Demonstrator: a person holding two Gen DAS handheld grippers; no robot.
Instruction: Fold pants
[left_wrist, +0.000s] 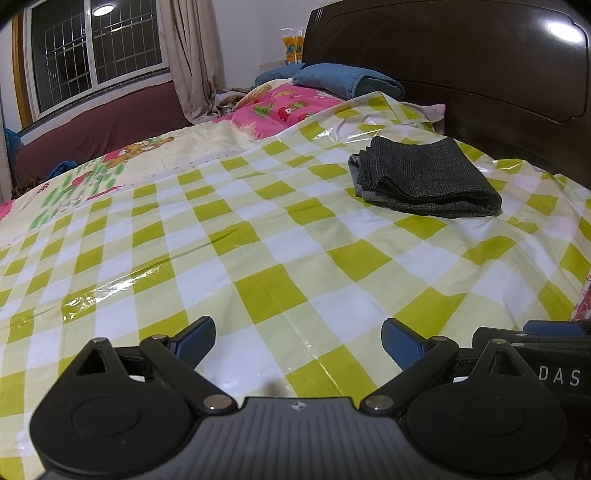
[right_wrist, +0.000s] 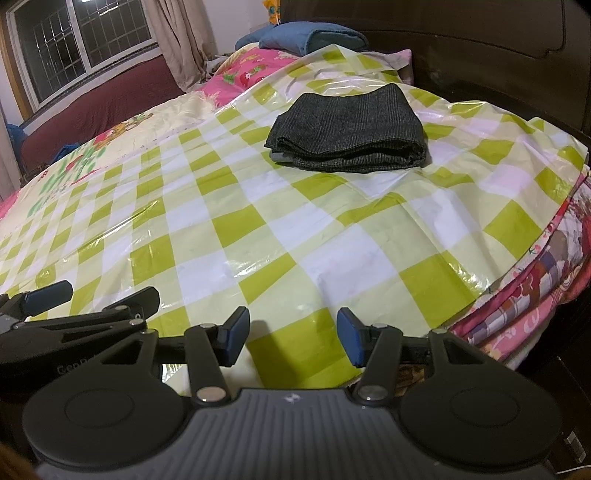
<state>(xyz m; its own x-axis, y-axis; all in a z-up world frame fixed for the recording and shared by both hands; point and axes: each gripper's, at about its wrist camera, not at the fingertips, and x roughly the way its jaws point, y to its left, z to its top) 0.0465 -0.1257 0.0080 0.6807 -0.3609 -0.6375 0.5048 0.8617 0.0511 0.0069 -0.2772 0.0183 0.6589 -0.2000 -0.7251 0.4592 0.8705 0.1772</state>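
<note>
- My left gripper (left_wrist: 297, 341) is held low over the green-and-white checked sheet (left_wrist: 258, 236); its blue-padded fingers are spread wide with nothing between them.
- My right gripper (right_wrist: 291, 336) is held beside it over the near edge of the same sheet; its fingers are likewise spread apart and hold nothing.
- Each gripper appears at the edge of the other's view, so the two sit close side by side.
- The pants (right_wrist: 349, 136), dark grey, lie folded into a compact stack on the sheet, well apart from both grippers and near the dark wooden headboard (left_wrist: 461, 55).
- The stack's layered folds face my grippers; the number of layers cannot be read reliably from either view.
- A blue pillow (left_wrist: 343, 77) rests beyond the pants, against the headboard.
- A pink printed quilt (left_wrist: 273, 110) lies left of the pillow, partly under the sheet.
</note>
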